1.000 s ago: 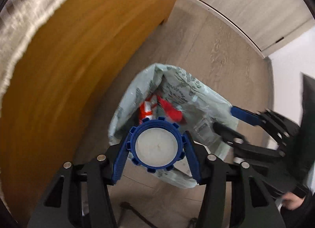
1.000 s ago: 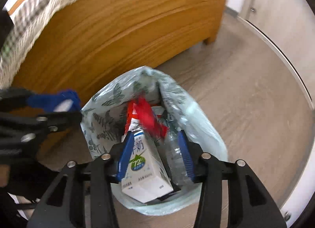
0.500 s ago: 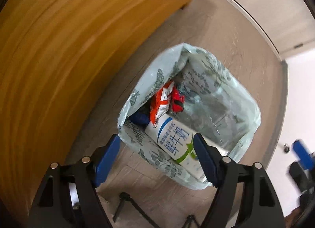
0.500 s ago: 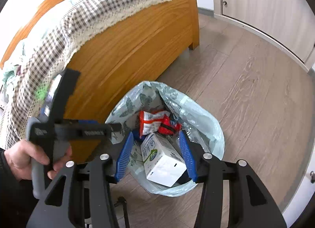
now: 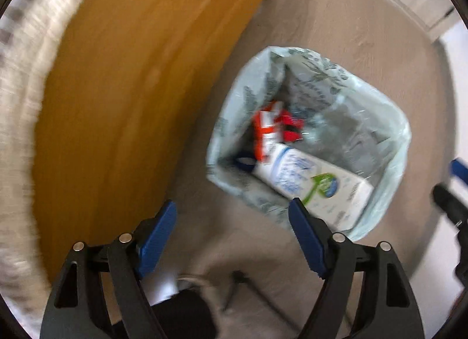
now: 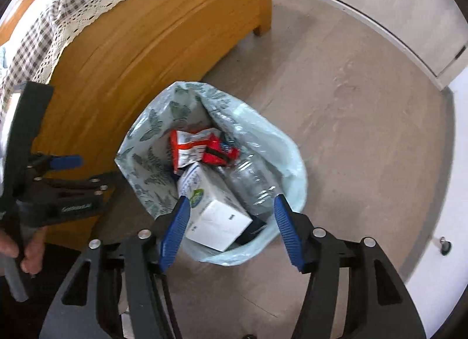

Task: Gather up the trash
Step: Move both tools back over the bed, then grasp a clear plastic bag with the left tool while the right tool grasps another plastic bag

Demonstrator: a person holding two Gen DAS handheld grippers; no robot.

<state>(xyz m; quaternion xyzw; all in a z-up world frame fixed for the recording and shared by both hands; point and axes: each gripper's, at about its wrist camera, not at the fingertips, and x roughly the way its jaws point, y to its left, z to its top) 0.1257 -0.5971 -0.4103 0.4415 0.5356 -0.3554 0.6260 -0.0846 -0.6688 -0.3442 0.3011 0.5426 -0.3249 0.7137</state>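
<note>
Pale-green bag (image 6: 272,146) stood on the floor beside the bed (image 6: 152,32), holding a carton (image 6: 216,210); both tongs, left (image 5: 232,236) and right (image 6: 231,230), had just been opening, empty, above it

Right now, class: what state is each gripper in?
Left gripper: open, holding nothing; its jaws have just been opening.
Right gripper: open, holding nothing; its jaws have just been opening above the trash bag.
</note>
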